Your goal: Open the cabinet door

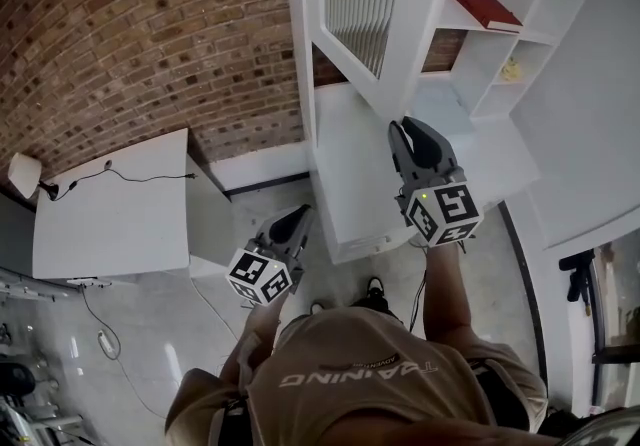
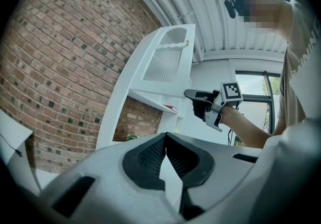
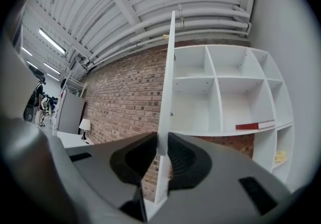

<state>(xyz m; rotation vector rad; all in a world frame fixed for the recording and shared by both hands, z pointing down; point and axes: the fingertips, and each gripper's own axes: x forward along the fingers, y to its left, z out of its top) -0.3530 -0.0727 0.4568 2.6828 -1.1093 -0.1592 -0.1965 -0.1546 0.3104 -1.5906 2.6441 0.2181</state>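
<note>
The white cabinet door [image 1: 365, 4] with its ribbed glass panel stands swung out from the shelving unit [image 1: 500, 44]. My right gripper [image 1: 408, 126] is at the door's lower free edge. In the right gripper view the door [image 3: 168, 77] shows edge-on, and the right gripper [image 3: 162, 142] is shut on that edge. My left gripper [image 1: 300, 212] hangs lower left, away from the cabinet, over the floor. Its jaws [image 2: 165, 136] meet at the tips with nothing between them. The left gripper view also shows the door [image 2: 165, 62] and the right gripper [image 2: 193, 95].
A red book [image 1: 483, 6] lies on a shelf and a small yellow object [image 1: 512, 69] sits one shelf below. A white desk [image 1: 110, 204] with a lamp [image 1: 22, 172] stands left against the brick wall [image 1: 150, 24]. The cabinet's lower unit [image 1: 350, 184] is directly ahead.
</note>
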